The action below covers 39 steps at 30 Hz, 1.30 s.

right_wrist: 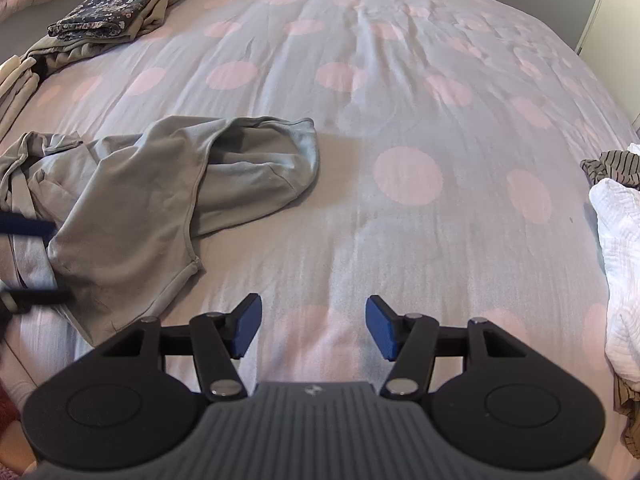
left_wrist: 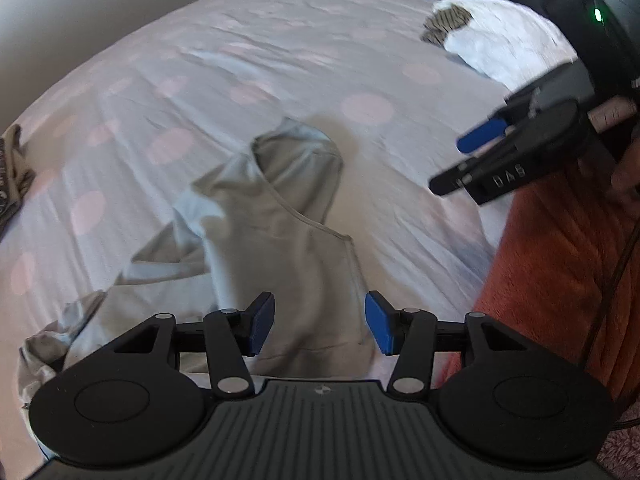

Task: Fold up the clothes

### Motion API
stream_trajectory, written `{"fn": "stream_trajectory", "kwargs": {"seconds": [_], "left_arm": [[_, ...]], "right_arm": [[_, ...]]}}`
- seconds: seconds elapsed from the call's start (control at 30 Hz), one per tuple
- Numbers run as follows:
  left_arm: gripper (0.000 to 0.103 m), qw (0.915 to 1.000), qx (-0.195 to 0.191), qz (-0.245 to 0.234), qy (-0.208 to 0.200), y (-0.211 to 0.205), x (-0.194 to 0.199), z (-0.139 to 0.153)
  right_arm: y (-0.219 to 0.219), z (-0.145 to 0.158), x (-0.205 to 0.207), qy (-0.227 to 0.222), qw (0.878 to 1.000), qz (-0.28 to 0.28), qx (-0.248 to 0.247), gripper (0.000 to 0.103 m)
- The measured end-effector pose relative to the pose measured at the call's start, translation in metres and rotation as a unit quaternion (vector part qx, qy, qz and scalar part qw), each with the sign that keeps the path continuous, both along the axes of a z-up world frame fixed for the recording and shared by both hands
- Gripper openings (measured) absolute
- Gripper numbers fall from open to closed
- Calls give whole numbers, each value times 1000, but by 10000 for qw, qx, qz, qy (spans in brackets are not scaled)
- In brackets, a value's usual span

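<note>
Both jaws stood spread, pinching nothing — the left gripper (left_wrist: 320,326) over the grey garment (left_wrist: 276,232) crumpled on the dotted bedspread (right_wrist: 400,100), the right gripper (right_wrist: 314,330) beside it. Light, limp cloth — best taken at a hem corner.

Garment: grey hooded top (right_wrist: 152,184), rumpled, unfolded.
Hood: open, flat, far end.
Place: spotted bedcover (right_wrist: 360,100), left.
</note>
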<state>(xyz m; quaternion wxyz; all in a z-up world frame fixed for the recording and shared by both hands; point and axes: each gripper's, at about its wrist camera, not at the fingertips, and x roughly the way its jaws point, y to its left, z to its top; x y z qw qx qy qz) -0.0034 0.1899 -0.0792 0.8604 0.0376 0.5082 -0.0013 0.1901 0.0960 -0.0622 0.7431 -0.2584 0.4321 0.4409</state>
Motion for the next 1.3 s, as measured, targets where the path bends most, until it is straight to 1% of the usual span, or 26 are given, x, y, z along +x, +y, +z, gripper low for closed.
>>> {"fn": "stream_trajectory", "kwargs": {"seconds": [0.07, 0.13, 0.27, 0.33, 0.37, 0.4, 0.5, 0.53, 0.57, 0.6, 0.63, 0.73, 0.87, 0.93, 1.03, 1.13, 1.23, 1.3], "left_arm": [[48, 9998, 21, -78, 190, -8, 4, -15], [48, 9994, -6, -59, 327, -10, 8, -26], [48, 9984, -66, -14, 570, -10, 14, -43], [47, 9977, -33, 102, 667, -8, 17, -50], [44, 9974, -34, 156, 706, -7, 19, -54], [37, 9972, -47, 200, 720, -5, 19, -56], [25, 9969, -95, 333, 711, 2, 18, -61], [23, 9968, -120, 377, 697, 4, 17, -62], [17, 9967, -143, 416, 687, 5, 17, -62], [8, 9965, -166, 453, 678, 6, 16, -61], [5, 9964, -186, 502, 662, 8, 15, -59], [3, 9960, -227, 669, 540, 11, 13, -48], [3, 9952, -135, 951, 183, 19, 8, -23], [3, 9925, -87, 1222, -41, 29, 4, -8], [3, 9853, -23, 1667, -381, 48, -4, 15], [3, 9753, 51, 2107, -656, 71, -13, 34], [3, 9652, 137, 2481, -817, 98, -25, 44], [3, 9583, 127, 2727, -842, 117, -35, 47]], "right_arm": [[0, 0, 0, 7, 10000, 12, 14, 61], [0, 0, 0, 12, 10000, 30, 22, 62], [-1, -2, 3, 100, 9999, 47, 59, 62], [-1, -2, 5, 173, 9998, 43, 96, 62], [-1, -2, 5, 203, 9997, 40, 113, 62], [-2, -2, 6, 230, 9996, 37, 129, 62], [-2, -2, 6, 282, 9995, 58, 159, 62], [-2, -2, 6, 295, 9994, 70, 163, 62], [-2, -2, 6, 305, 9994, 75, 167, 62], [-2, -2, 6, 318, 9993, 76, 171, 62], [-2, -2, 7, 332, 9993, 75, 175, 62], [-3, -2, 8, 374, 9991, 75, 199, 63], [-3, -2, 8, 425, 9989, 64, 196, 65], [-2, -3, 8, 462, 9988, 91, 134, 66], [-1, -3, 8, 531, 9984, 169, 58, 66], [1, -1, 9, 571, 9982, 200, 10, 66], [9, 2, 10, 560, 9982, 222, -5, 66], [18, 2, 11, 501, 9985, 230, -46, 66]]}}
